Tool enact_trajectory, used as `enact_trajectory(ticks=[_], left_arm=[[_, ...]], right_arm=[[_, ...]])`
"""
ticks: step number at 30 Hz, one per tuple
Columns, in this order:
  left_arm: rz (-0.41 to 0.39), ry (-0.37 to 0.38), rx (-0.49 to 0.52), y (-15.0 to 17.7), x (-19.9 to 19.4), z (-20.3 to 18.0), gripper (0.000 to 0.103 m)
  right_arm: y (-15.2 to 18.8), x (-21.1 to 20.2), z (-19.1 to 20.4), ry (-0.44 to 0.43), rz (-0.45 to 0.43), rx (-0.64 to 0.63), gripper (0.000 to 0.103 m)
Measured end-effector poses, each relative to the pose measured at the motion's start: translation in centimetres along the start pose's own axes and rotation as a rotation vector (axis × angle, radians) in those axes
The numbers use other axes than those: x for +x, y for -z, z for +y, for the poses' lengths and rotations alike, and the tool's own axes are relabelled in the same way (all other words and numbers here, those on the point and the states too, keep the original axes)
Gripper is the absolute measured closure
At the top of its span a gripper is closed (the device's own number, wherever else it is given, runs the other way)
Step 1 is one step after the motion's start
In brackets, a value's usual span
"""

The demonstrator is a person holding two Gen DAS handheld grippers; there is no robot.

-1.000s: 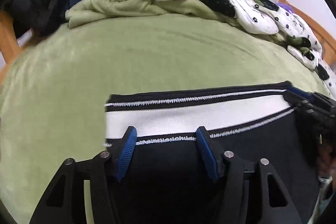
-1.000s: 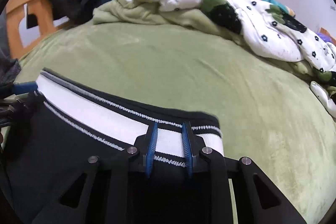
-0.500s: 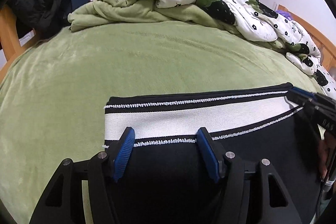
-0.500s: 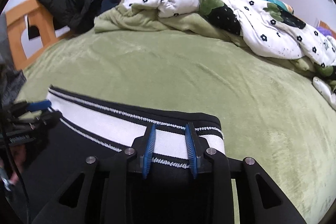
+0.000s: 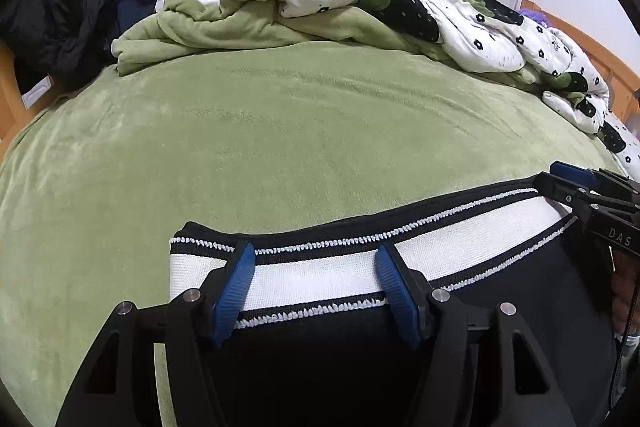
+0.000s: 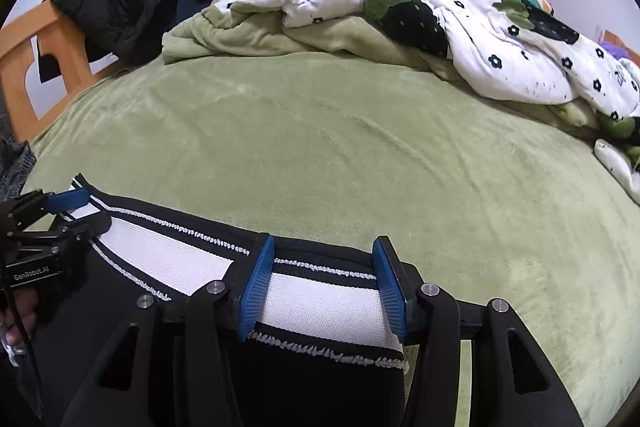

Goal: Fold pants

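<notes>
Black pants [image 5: 320, 355] with a white, black-edged waistband [image 5: 320, 275] lie on the green bed cover at the near edge. My left gripper [image 5: 316, 255] is open, its blue pads astride the waistband near its left end. My right gripper [image 6: 326, 247] is open over the waistband [image 6: 320, 299] at its right end. Each gripper also shows in the other's view: the right gripper [image 5: 576, 183] at the right edge, the left gripper [image 6: 64, 205] at the left edge. The pant legs are hidden below the frames.
The green bed cover [image 5: 304, 131] stretches ahead. A heap of white flowered quilt [image 5: 400, 3] and green blanket lies at the far end and right side. Dark clothes [image 5: 60, 23] hang on the wooden bed frame [image 6: 44, 47] at far left.
My right gripper has opened wide from nearly shut on the waistband. Both grippers have moved forward over the waistband, which now lies between their pads.
</notes>
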State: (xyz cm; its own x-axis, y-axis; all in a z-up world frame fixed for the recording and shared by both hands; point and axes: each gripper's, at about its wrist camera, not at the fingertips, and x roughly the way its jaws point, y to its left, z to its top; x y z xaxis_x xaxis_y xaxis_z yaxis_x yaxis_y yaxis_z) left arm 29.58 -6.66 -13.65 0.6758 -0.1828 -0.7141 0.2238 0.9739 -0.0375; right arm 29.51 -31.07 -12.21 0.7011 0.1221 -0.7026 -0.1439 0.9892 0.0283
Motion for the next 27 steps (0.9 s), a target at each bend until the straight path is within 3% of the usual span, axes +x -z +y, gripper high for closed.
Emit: enact_trajectory(ticks=[10, 15, 20, 23, 27], left_arm=[[-0.014, -0.001, 0.0, 0.2, -0.1, -0.3, 0.041], [-0.014, 0.006, -0.007, 0.2, -0.1, -0.3, 0.041], [-0.017, 0.005, -0.011, 0.2, -0.2, -0.3, 0.041], [-0.018, 0.007, -0.013, 0.2, -0.2, -0.2, 0.041], [-0.016, 0.01, -0.015, 0.1, -0.1, -0.2, 0.04]], right_arm=[[0.3, -0.2, -0.9, -0.059, -0.01, 0.04, 0.051], [0.6, -0.8, -0.8, -0.119, -0.016, 0.035, 0.035], [0.5, -1.8, 0.1, -0.109, -0.029, -0.013, 0.031], [0.6, -2.5, -0.3, -0.148, -0.054, -0.004, 0.029], [1.0, -1.5, 0.8, -0.095, -0.015, -0.063, 0.026]])
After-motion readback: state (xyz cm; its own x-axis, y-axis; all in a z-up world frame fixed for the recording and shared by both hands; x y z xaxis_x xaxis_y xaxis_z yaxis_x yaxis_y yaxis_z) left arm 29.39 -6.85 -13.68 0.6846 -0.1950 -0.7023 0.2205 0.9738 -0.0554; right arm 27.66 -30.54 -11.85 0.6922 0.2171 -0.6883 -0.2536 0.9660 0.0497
